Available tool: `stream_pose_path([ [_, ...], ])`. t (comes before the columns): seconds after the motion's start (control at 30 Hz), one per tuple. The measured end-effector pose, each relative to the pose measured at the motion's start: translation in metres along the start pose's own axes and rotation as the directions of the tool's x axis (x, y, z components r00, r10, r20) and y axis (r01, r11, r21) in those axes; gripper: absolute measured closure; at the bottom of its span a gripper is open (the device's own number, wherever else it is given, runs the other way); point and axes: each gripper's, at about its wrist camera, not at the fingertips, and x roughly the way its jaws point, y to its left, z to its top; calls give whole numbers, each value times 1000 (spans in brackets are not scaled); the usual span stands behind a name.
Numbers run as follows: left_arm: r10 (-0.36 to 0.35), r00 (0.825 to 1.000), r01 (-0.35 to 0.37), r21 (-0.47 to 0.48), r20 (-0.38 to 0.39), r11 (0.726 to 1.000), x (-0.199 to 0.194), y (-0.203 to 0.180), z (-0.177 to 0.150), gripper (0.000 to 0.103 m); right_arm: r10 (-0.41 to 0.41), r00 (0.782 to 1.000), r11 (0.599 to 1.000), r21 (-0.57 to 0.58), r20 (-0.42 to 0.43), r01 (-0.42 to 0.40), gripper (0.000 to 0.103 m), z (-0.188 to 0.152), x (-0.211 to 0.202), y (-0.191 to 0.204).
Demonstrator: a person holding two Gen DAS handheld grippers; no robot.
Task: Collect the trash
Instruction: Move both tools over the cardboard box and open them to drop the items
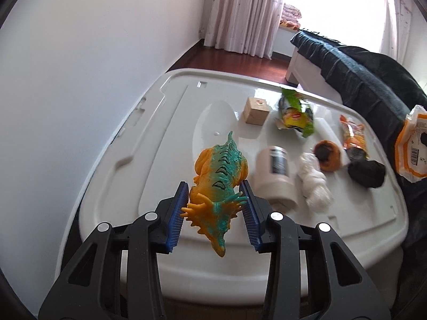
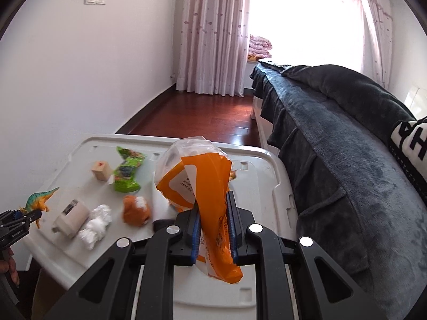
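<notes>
My left gripper (image 1: 216, 189) is shut on an orange and teal toy dinosaur (image 1: 221, 170) and holds it above the white bin lid (image 1: 165, 138); it also shows in the right wrist view (image 2: 40, 200). My right gripper (image 2: 213, 200) is shut on an orange and white plastic bag (image 2: 197, 176), held above the lid's right side; the bag also shows at the left wrist view's right edge (image 1: 411, 144). On the lid lie a green snack wrapper (image 1: 296, 112), an orange wrapper (image 1: 352, 136), a white crumpled tissue (image 1: 315, 181) and a black lump (image 1: 367, 173).
Also on the lid are a small wooden block (image 1: 256, 110), a white jar on its side (image 1: 275, 176) and an orange plush toy (image 1: 327, 154). A bed with a dark blanket (image 2: 333, 138) runs along the right. A white wall (image 1: 80, 66) stands on the left.
</notes>
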Motion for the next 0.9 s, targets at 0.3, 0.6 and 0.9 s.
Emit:
stream_pose_path([
  [0.3, -81, 996, 84, 77, -41, 993, -72, -13, -66, 64, 143, 988, 990, 3, -58, -143, 86, -76, -85, 58],
  [0.6, -76, 974, 103, 119, -215, 988, -79, -26, -152, 63, 200, 921, 980, 58, -334, -192, 78, -200, -80, 111],
  [0.9, -23, 961, 51, 96, -276, 994, -79, -24, -172, 29, 155, 911, 988, 64, -382, -142, 21, -232, -79, 121],
])
